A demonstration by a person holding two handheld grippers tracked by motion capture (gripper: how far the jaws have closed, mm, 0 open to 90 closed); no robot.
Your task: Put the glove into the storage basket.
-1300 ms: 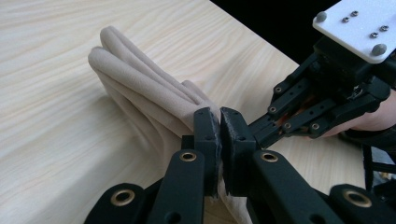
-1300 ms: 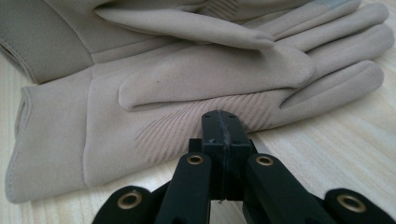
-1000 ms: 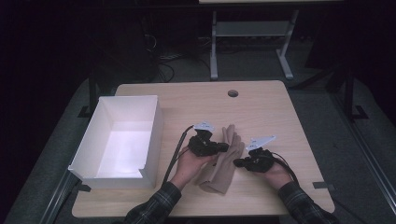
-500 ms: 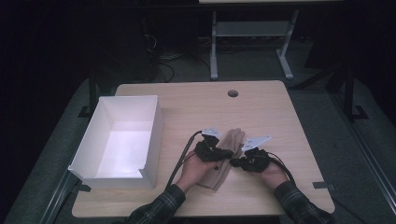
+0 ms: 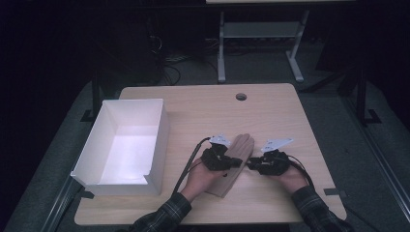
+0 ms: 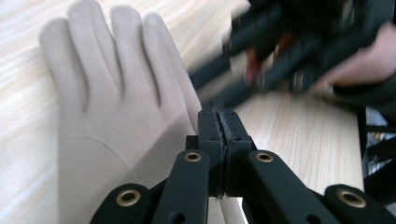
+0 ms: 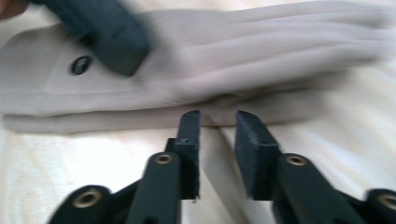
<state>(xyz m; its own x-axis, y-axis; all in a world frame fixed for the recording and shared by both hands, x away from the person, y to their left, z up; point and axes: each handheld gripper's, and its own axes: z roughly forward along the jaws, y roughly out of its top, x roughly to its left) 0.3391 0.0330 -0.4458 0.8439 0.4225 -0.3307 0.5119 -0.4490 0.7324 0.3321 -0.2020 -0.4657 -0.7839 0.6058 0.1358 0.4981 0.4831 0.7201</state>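
Beige glove (image 5: 237, 157): lying flat on counter (image 5: 270, 111). My left gripper (image 5: 232, 163) is pressing closed jaws against its edge; my right gripper (image 5: 251, 165), jaws just opening, is gripping nothing.

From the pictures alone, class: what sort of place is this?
Probably a lab or workshop recording station: a light wooden table on grey carpet, a white box, a beige glove, and cables behind.
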